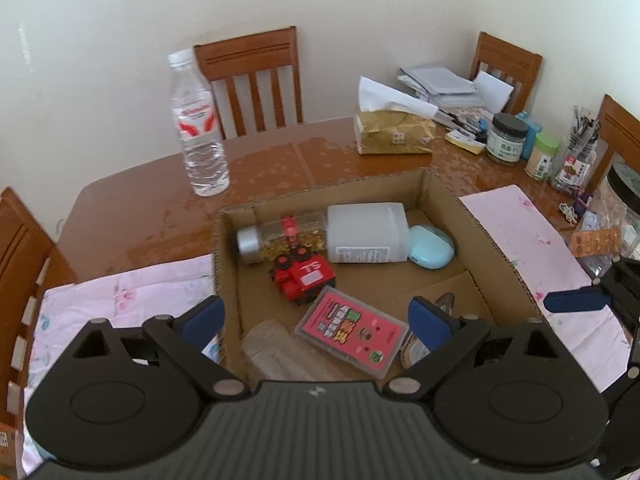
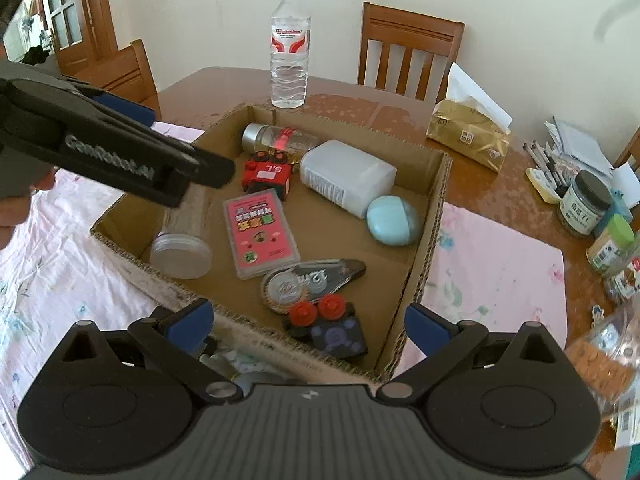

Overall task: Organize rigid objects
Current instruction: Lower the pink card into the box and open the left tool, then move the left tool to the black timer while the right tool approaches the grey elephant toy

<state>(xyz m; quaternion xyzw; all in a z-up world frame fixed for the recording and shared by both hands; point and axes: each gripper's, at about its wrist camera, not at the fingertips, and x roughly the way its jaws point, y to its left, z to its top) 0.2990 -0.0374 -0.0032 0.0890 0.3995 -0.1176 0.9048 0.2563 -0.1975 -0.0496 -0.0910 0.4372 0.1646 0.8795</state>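
Where it lies — clear capped jar (image 2: 182,246)

I see a plain cream wall (image 1: 100,60) meeting a second wall at a corner on the right, both evenly lit by soft daylight. A glossy brown wooden table (image 1: 132,216) fills the middle, with slat-backed wooden chairs (image 1: 256,80) drawn up along its far and side edges. From my right-hand view, a wooden door with glass panes (image 2: 60,8) stands at the upper left.
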